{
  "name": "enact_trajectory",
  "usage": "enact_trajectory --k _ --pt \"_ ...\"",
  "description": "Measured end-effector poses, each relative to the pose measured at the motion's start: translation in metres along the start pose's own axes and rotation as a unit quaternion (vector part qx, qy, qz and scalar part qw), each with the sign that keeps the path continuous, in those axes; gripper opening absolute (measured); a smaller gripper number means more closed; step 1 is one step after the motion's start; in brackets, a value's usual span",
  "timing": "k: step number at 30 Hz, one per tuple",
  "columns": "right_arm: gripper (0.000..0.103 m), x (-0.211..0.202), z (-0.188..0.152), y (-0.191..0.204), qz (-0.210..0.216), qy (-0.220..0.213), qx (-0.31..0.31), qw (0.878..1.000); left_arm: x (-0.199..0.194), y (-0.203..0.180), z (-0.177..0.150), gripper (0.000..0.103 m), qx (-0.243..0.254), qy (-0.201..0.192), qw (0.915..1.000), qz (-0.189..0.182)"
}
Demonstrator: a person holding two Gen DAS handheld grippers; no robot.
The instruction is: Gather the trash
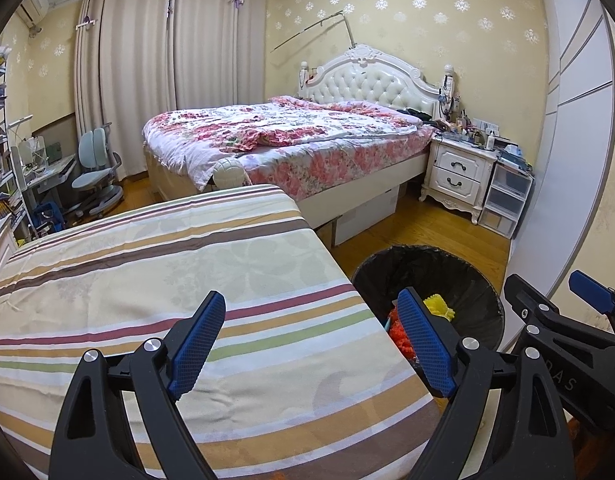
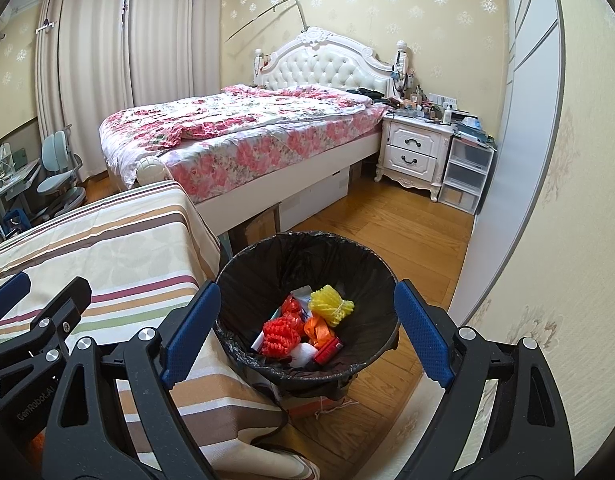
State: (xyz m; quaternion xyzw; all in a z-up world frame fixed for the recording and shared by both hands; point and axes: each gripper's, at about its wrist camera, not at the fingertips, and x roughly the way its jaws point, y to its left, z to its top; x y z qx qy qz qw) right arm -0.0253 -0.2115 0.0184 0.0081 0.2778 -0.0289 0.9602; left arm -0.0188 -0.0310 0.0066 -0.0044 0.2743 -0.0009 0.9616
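Right wrist view looks down into the round bin lined with a black plastic bag (image 2: 307, 264), standing on the wooden floor (image 2: 387, 232) just beside the striped-cloth-covered desk (image 2: 119, 248). Inside I see a yellow foam net (image 2: 330, 305), a red foam net (image 2: 280, 335), an orange scrap (image 2: 318, 330) and a small red box (image 2: 328, 351) piled together. My right claw (image 2: 307, 332) stands released, nothing between its blue pads. My left claw (image 1: 311, 344) hangs above the desk's near right edge, also spread wide and empty. Far behind stands the floral-quilted bed (image 1: 291, 136).
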Motion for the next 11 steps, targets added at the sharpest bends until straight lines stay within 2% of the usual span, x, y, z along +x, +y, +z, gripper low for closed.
enact_trajectory --k 11 --pt "0.086 0.003 -0.01 0.007 0.003 0.003 -0.003 1.0 0.002 0.01 0.004 0.085 -0.006 0.001 0.9999 0.012"
